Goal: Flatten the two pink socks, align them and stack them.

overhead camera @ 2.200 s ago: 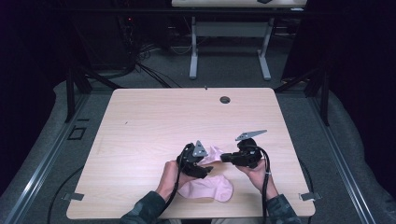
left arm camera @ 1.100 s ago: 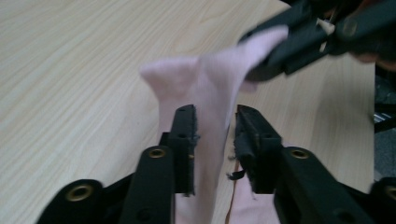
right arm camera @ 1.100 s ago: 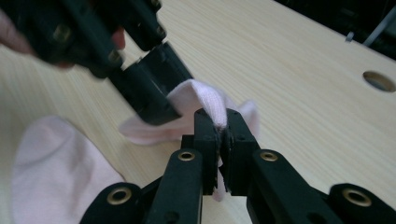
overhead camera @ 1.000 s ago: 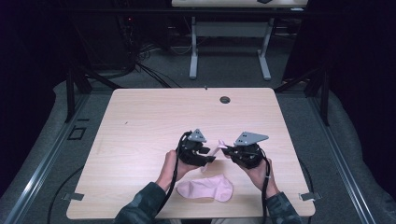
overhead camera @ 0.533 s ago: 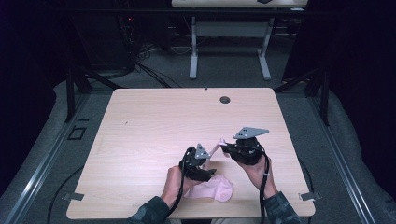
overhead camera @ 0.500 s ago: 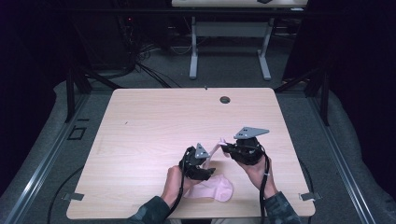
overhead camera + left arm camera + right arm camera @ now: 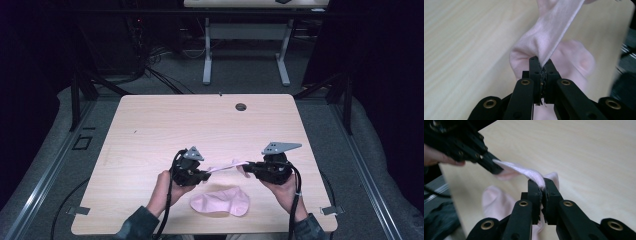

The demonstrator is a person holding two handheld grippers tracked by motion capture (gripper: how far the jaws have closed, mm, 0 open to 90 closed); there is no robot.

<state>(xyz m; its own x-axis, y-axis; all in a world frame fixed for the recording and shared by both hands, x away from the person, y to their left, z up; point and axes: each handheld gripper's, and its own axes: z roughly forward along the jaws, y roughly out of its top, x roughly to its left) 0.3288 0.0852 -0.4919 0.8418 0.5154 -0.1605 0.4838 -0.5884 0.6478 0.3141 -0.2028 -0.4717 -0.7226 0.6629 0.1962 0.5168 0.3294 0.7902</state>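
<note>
A soft pale-pink cotton sock (image 7: 227, 165) hangs stretched above the light wooden worktop (image 7: 165, 125), spanning the two grippers. The left gripper (image 7: 204, 174) has just been closing and now pinches one end of it; the right gripper (image 7: 248, 168) is pressed together on the other end. A second pale-pink sock (image 7: 221, 202) lies flat near the front edge, untouched. Judged progress: the first sock is lifted and pulled straight; laying it down and pairing it with the other sock remain.

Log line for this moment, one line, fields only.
left gripper: just closed, shut on held sock | right gripper: shut on held sock | held sock: stretched between both | second sock: flat on table
</note>
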